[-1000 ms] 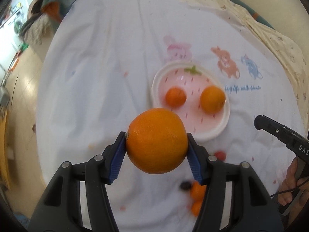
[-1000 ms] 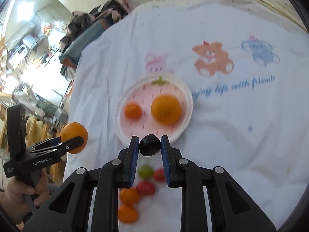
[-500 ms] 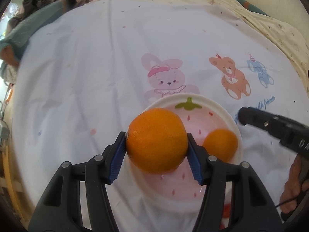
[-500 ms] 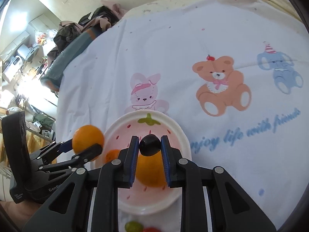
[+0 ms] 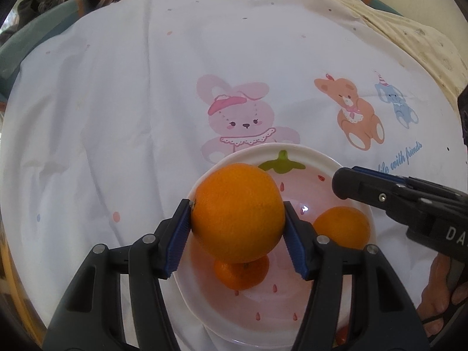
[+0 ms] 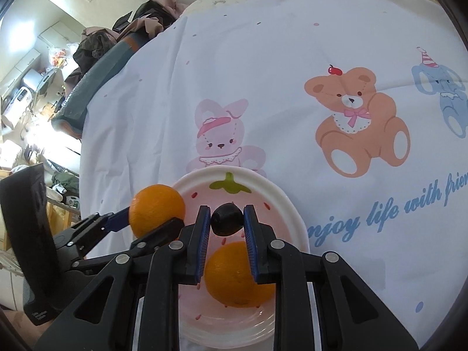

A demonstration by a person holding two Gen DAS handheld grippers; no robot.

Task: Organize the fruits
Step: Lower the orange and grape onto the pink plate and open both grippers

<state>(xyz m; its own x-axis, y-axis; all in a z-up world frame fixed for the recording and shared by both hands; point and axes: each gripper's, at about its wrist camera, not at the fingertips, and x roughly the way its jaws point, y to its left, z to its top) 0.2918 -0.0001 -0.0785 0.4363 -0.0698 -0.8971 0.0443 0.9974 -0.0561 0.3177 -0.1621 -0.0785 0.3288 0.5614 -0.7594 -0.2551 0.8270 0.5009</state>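
Note:
My left gripper [image 5: 237,222] is shut on a large orange [image 5: 237,212], held just above the left part of the strawberry-patterned plate [image 5: 310,158]. Two smaller oranges lie on the plate: one [image 5: 241,272] under the held fruit, one [image 5: 342,228] to the right. My right gripper [image 6: 227,219] is shut on a small dark round fruit [image 6: 226,218] over the plate [image 6: 280,199], with an orange [image 6: 234,275] below it. The left gripper with its orange [image 6: 156,209] shows at the left of the right wrist view. The right gripper's finger [image 5: 380,190] reaches over the plate's right rim.
A white cloth [image 5: 131,102] printed with a rabbit [image 5: 239,117], a bear [image 6: 359,122] and an elephant covers the surface. Bundled clothes [image 6: 117,38] lie at its far left edge. A hand [image 5: 438,295] holds the right gripper. Something red [image 5: 340,339] lies by the plate's near rim.
Both grippers have moved forward and down to hover over the plate, each still shut on its fruit. The loose small fruits on the cloth have slid out of view behind them.

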